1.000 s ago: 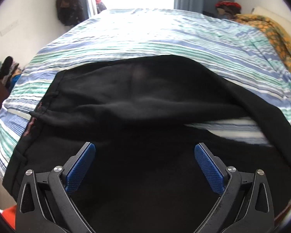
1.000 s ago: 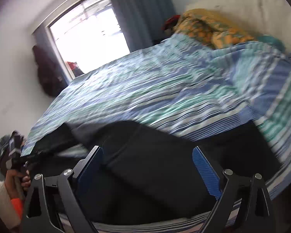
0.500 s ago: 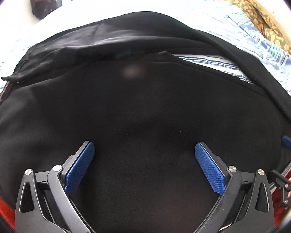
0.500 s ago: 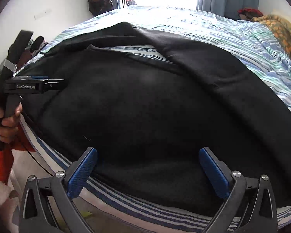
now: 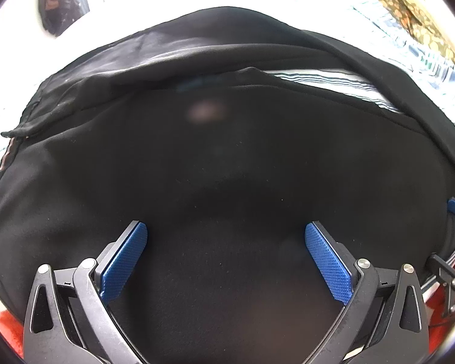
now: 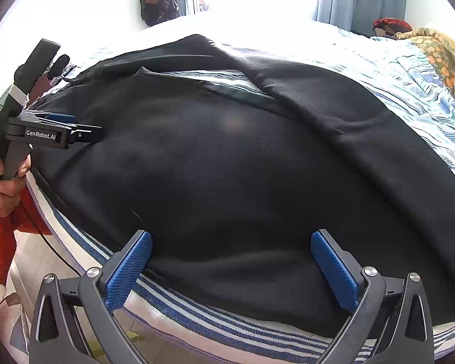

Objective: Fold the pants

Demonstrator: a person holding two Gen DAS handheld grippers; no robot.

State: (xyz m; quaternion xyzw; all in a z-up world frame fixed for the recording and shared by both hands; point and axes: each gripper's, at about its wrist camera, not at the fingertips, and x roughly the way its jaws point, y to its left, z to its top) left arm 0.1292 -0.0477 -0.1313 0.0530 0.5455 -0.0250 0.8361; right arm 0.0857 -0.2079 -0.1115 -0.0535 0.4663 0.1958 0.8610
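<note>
Since the earlier frames both tools have dropped toward the black pants (image 6: 242, 166) and tipped nose-down, so that the dark cloth, not the far room, now fills each view; over the latest interval neither appears to have shifted further. The left tool (image 5: 226, 259) hangs over the broad dark panel of the pants, its blue pads spread wide with nothing between them; whether the tips touch the cloth cannot be told. The right tool (image 6: 230, 268) stands at the near hem of the pants, where the cloth ends against the striped bedsheet (image 6: 227, 327) at the bed's edge; its jaws are at full spread and hold nothing. In the right wrist view the left tool shows at the left border of the pants, gripped by the person's hand (image 6: 3, 182). The pants lie spread on the bedsheet, one leg running away from the near hem toward the patterned orange blanket (image 6: 439, 57) at the far right, with a wedge of bedsheet showing between the leg and the main panel. Judgement: the descent places both tools for a pinch on the near edge; no fold is yet formed, so the task stands at its beginning. Risk noted: the right tool, being so close to the hem, may catch the bedsheet together with the pants.
</note>
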